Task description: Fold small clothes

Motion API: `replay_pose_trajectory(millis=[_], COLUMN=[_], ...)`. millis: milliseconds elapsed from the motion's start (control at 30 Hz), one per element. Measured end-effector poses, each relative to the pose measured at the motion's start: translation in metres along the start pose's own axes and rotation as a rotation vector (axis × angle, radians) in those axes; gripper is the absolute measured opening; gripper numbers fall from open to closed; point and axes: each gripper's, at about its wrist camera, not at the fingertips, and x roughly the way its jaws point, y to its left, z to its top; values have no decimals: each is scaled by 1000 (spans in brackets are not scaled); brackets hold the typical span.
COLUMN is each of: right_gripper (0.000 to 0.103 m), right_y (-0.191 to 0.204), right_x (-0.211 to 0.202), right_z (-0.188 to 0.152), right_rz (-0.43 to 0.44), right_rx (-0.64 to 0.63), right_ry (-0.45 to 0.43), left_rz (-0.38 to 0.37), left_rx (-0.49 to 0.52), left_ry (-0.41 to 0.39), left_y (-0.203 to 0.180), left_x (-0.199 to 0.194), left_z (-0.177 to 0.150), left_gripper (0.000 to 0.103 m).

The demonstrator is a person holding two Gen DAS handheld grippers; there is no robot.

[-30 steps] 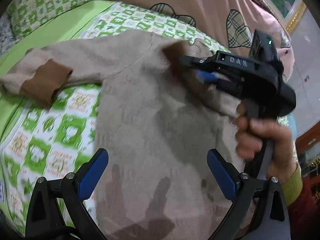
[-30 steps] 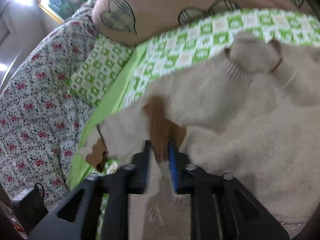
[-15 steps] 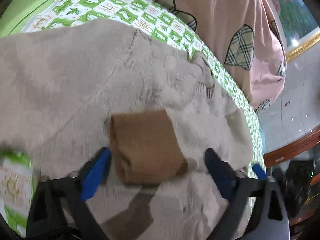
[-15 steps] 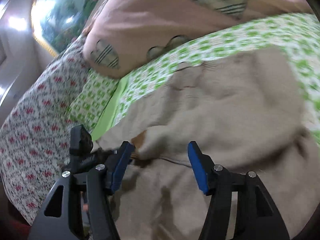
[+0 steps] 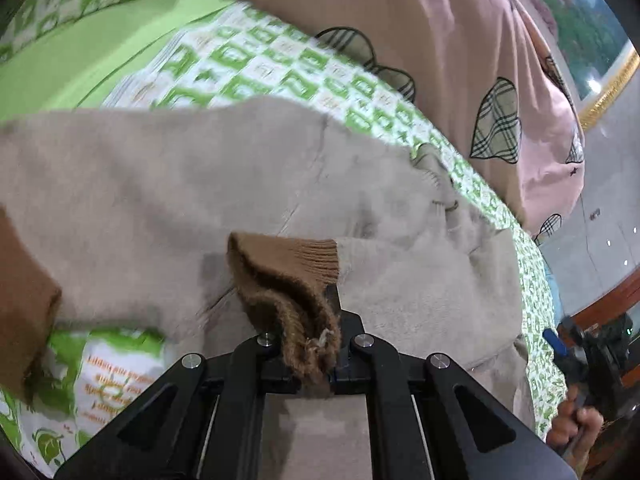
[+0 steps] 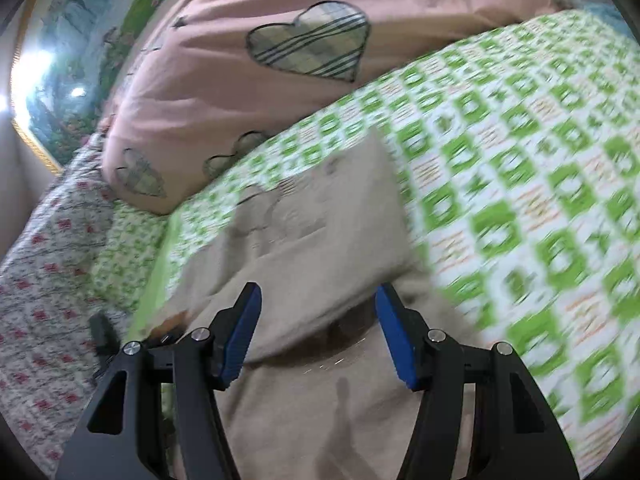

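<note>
A small beige sweater [image 5: 168, 200] lies spread on a green-and-white checked bedsheet [image 5: 256, 68]. My left gripper [image 5: 310, 354] is shut on the brown ribbed cuff [image 5: 292, 280] of one sleeve, folded over the sweater's body. The other brown cuff [image 5: 24, 312] lies at the left edge. My right gripper [image 6: 316, 334] is open and empty above the sweater [image 6: 304, 240]; it also shows at the lower right of the left wrist view [image 5: 560, 344].
A pink quilt with plaid hearts [image 5: 460, 60] is piled along the far side of the bed. A floral cover [image 6: 44, 280] lies at the left. A framed painting [image 6: 52, 60] hangs behind.
My right gripper let go of the brown cuff and pulled back to the right. My left gripper closed on that cuff, which now lies on the sweater's body.
</note>
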Motion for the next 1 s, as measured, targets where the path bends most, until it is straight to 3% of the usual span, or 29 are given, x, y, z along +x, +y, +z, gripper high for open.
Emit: replay_pose_trajectory(millis=[100, 167, 433, 467, 500, 733, 867, 1000], right_gripper=[61, 61, 61, 47, 9, 7, 7, 8], right_y=[-10, -16, -18, -22, -24, -33, -38, -48], right_x=[14, 29, 114, 122, 124, 68, 90, 110], right_z=[22, 36, 64, 64, 65, 96, 90, 74], right_rz=[-78, -117, -233, -241, -231, -252, -336, -372], right_rx=[-14, -21, -170, -171, -176, -187, -250, -254], right_ry=[13, 33, 199, 218, 228, 97, 142, 156], left_rz=[1, -32, 7, 7, 4, -32, 30, 27], left_rx=[-29, -39, 26, 29, 38, 142, 162, 168], left_ry=[-39, -10, 17, 15, 14, -1, 21, 12], left_y=[5, 7, -7, -8, -11, -43, -43, -40], left_x=[-8, -5, 4, 4, 5, 8, 24, 17], left_z=[-8, -12, -14, -12, -12, -11, -17, -17], left_gripper=[7, 7, 7, 7, 7, 7, 6, 8])
